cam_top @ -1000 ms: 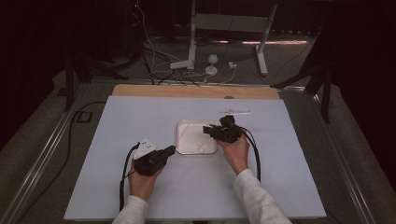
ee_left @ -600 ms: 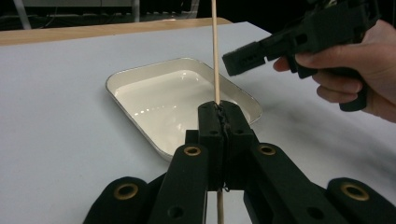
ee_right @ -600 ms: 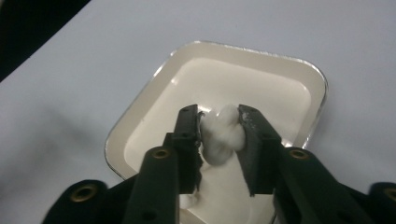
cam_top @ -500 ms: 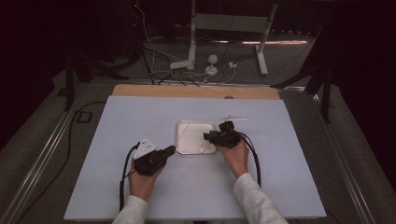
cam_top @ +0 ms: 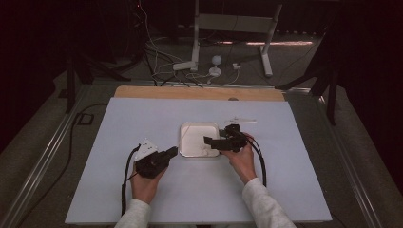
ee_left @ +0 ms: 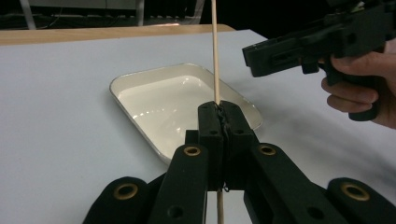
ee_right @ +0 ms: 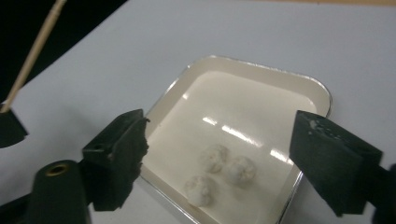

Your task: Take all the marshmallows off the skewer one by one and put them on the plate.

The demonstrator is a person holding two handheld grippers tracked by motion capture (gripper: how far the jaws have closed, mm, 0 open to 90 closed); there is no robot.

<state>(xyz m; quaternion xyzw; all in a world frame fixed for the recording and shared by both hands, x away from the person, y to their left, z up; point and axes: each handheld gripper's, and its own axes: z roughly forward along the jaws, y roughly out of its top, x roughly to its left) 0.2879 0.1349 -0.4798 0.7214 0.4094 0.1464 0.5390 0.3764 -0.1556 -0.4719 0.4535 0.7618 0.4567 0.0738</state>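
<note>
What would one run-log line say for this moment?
left gripper: shut on thin wooden skewer | right gripper: jaws just opened above white square tray | three pale dough balls in tray

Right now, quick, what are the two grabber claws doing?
Left gripper: shut on the thin wooden stick.
Right gripper: open, jaws just been opening, nothing pinched, over the white tray with three small balls.

A lab-like recording space is suggested by a white-covered surface [cam_top: 142,114], loose cables [cam_top: 161,61] strewn on the floor, a metal stand [cam_top: 233,23], and dark surroundings.
</note>
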